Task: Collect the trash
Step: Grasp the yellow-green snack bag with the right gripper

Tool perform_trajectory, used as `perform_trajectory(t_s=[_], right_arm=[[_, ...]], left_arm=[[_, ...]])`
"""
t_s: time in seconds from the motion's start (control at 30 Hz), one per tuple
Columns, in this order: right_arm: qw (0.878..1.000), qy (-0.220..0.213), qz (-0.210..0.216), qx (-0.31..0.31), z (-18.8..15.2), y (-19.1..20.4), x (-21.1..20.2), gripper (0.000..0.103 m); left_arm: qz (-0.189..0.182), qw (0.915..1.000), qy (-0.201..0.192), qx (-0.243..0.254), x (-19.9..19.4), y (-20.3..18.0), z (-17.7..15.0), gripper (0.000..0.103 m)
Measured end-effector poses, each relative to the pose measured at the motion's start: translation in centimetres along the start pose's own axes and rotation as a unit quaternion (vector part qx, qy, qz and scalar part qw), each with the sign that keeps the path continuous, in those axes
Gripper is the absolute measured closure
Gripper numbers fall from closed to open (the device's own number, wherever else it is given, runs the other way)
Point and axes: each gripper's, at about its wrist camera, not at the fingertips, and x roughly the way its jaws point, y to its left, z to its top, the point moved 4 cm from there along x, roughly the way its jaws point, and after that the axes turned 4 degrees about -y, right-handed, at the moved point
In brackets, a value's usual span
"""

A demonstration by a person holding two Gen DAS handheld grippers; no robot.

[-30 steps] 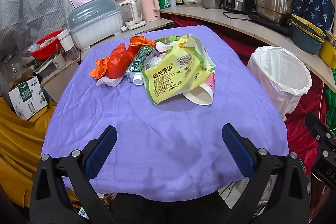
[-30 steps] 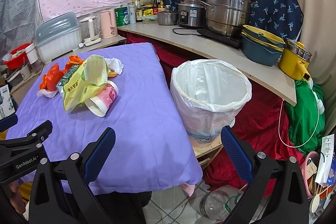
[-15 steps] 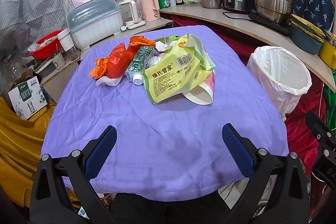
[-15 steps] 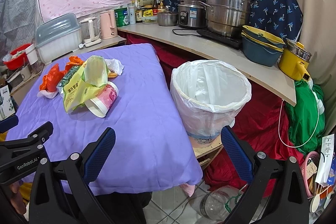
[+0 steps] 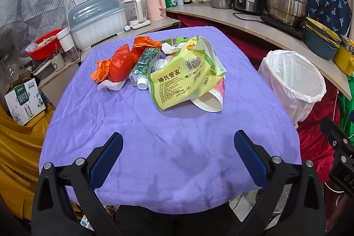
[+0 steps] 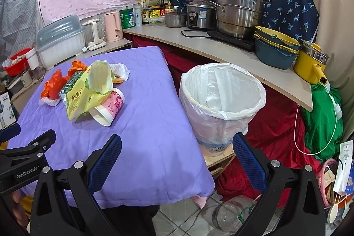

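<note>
You're at the start w/ nothing picked yet. Far left of the pile on the purple tablecloth (image 5: 177, 147): crumpled orange plastic bag (image 5: 119, 63) on white tissue, then green drink carton (image 5: 143, 63), yellow-green printed food pouch (image 5: 185, 79), pink-and-white paper cup (image 5: 213, 96) tipped on its side under the pouch. Right of the table, apart from it: white-lined round trash bin (image 6: 221, 103), looks empty. Left gripper (image 5: 177, 156) spread wide, holding nothing; right gripper (image 6: 177, 158) same. Next, I'd say: reach fwd to the pouch or cup, nearest the bin, and close on it.

A cramped home kitchen: a steamer pot (image 6: 240, 8), rice cooker (image 6: 200, 12), kettles and sauce bottles (image 6: 162, 7) are crowding the desk (image 6: 221, 48) along the wall.
</note>
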Motion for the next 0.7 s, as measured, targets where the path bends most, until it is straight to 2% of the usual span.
perform_trajectory(t_s=[0.13, 0.27, 0.5, 0.7], right_arm=[[1.000, -0.005, 0.002, 0.005, 1.3, 0.3, 1.2, 0.007], [0.999, -0.008, 0.027, 0.017, 2.6, 1.3, 3.0, 0.007], [0.997, -0.007, 0.078, -0.001, 4.7, 6.7, 6.5, 0.008], [0.994, -0.010, 0.103, -0.027, 5.8, 11.4, 8.7, 0.017]], left_arm=[[-0.004, 0.9999, 0.005, -0.014, 1.4, 1.2, 1.1, 0.007], [0.009, 0.9995, 0.009, -0.029, 3.0, 2.9, 1.7, 0.007], [0.027, 0.9984, 0.021, -0.045, 5.4, 6.1, 2.0, 0.007], [0.031, 0.9980, 0.024, -0.051, 7.2, 8.2, 2.6, 0.007]])
